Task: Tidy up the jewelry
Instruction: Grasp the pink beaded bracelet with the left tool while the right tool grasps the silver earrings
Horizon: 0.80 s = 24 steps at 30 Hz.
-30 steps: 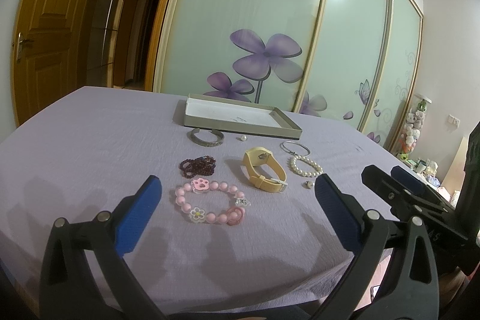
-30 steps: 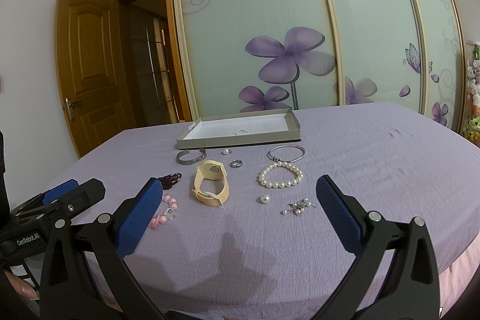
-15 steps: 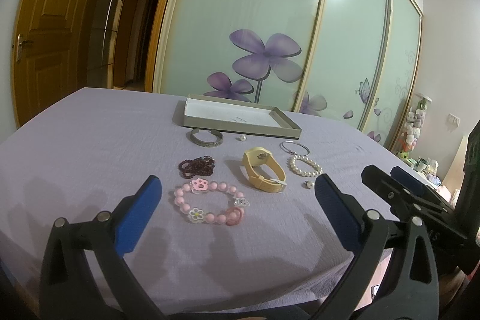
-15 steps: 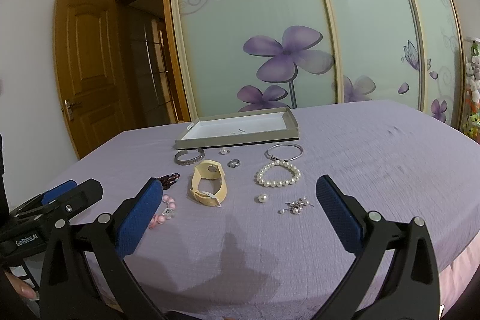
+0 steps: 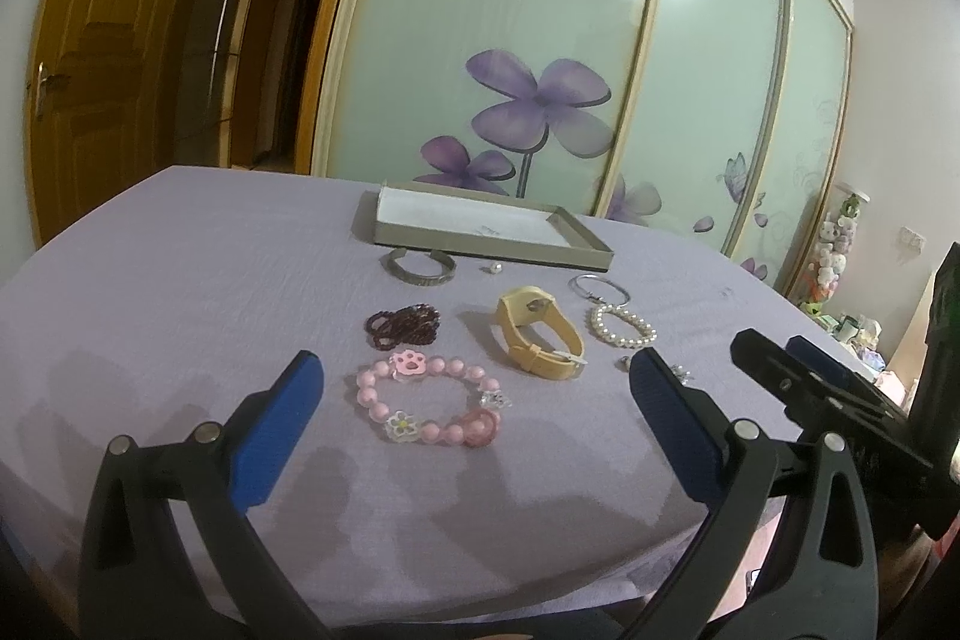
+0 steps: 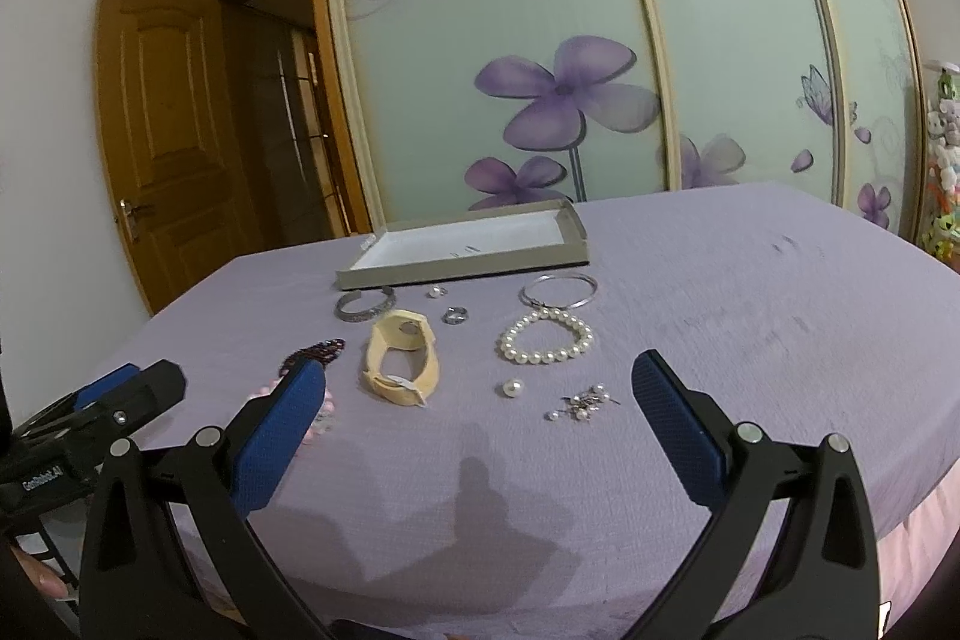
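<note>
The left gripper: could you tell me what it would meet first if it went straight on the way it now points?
Most likely the pink bead bracelet with the paw and flower charms, which lies on the purple cloth between the open left gripper's blue fingers. Depth is unclear.

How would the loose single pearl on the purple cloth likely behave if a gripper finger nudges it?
The loose pearl looks round and smooth, so it would probably roll. The wrinkled cloth may slow it. It sits apart from the pearl bracelet, small, likely hard to pinch.

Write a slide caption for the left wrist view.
Open left gripper hovers over a pink bead bracelet on the purple cloth.
</note>
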{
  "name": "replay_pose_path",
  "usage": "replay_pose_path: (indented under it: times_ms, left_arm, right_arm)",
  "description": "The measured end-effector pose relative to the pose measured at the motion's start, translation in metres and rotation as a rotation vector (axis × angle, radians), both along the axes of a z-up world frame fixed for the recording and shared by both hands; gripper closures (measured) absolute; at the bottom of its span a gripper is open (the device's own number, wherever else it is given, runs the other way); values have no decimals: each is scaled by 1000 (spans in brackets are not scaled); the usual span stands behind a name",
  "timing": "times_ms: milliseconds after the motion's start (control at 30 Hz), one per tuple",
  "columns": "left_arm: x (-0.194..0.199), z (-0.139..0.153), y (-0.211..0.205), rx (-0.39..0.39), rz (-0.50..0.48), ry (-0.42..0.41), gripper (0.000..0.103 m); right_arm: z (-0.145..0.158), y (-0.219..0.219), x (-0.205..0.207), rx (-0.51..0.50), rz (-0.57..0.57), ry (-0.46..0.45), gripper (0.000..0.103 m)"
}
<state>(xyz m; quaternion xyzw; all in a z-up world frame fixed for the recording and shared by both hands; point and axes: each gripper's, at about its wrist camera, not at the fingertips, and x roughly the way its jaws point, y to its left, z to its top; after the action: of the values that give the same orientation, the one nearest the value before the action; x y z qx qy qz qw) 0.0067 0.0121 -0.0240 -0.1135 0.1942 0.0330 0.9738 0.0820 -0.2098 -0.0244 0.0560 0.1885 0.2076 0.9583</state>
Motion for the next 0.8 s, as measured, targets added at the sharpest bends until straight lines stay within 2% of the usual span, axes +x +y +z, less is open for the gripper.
replay_pose_path:
  times_ms: [233,400,567,633,733,800]
  left_arm:
    - [12,-6,9,2,33,69,2]
    - [21,-15,19,-4,42,131,2]
    - [32,-21,27,-18,45,187,2]
    - [35,-23,30,-20,44,202,2]
    - [40,-25,32,-29,36,222,2]
    - [42,-26,33,-30,29,234,2]
  right_arm:
    - [-11,-4,29,-79,-55,96,2]
    - [-28,2,60,-150,-47,223,24]
    - [-43,11,79,-220,-57,302,29]
    - [-47,13,83,-242,-61,329,37]
    - [-48,15,83,-264,-75,322,44]
    - [-48,12,83,-260,-82,321,52]
